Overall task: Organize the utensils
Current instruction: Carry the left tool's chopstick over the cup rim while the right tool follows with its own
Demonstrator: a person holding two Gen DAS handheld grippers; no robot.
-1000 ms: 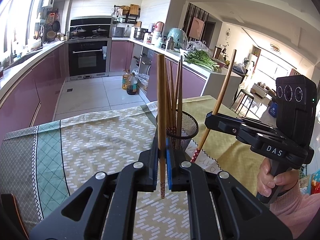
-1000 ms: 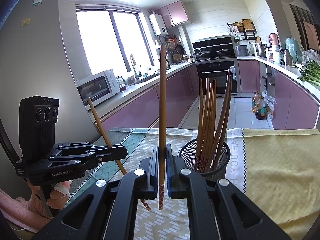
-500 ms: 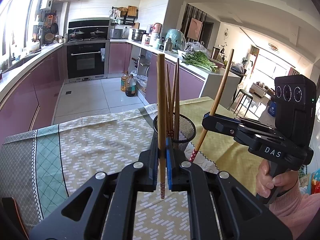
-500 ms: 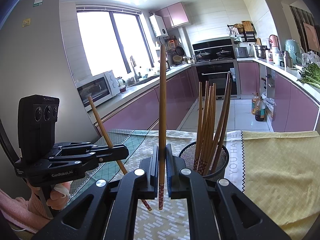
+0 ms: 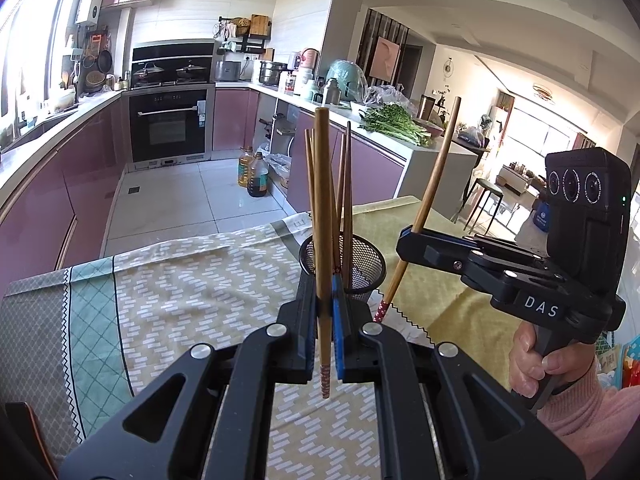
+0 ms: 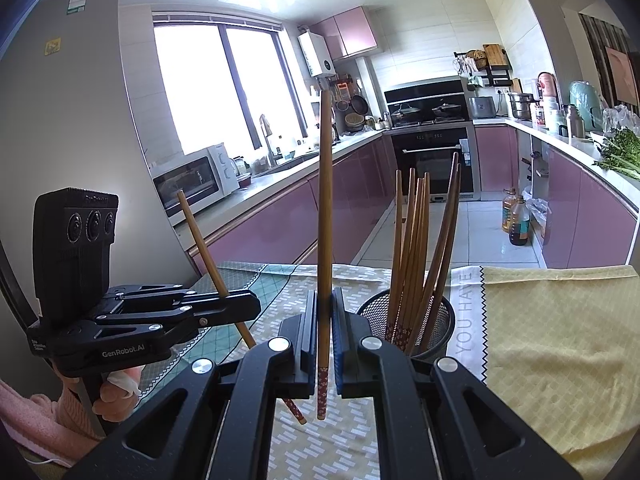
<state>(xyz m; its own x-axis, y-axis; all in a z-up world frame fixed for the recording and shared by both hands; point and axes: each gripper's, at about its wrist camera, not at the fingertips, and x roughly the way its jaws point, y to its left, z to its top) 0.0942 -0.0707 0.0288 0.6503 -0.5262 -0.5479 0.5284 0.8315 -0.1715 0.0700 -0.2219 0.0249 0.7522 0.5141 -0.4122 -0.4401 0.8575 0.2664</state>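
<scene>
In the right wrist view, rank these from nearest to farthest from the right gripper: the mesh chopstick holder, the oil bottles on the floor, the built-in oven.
1. Mesh chopstick holder: on the tablecloth just ahead and right of the right gripper.
2. Oil bottles: on the kitchen floor, farther right.
3. Built-in oven: against the far wall, straight ahead.

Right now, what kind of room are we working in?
A home kitchen, it seems: built-in oven under a hob with lidded pans, microwave on the counter, greens on the worktop.
</scene>
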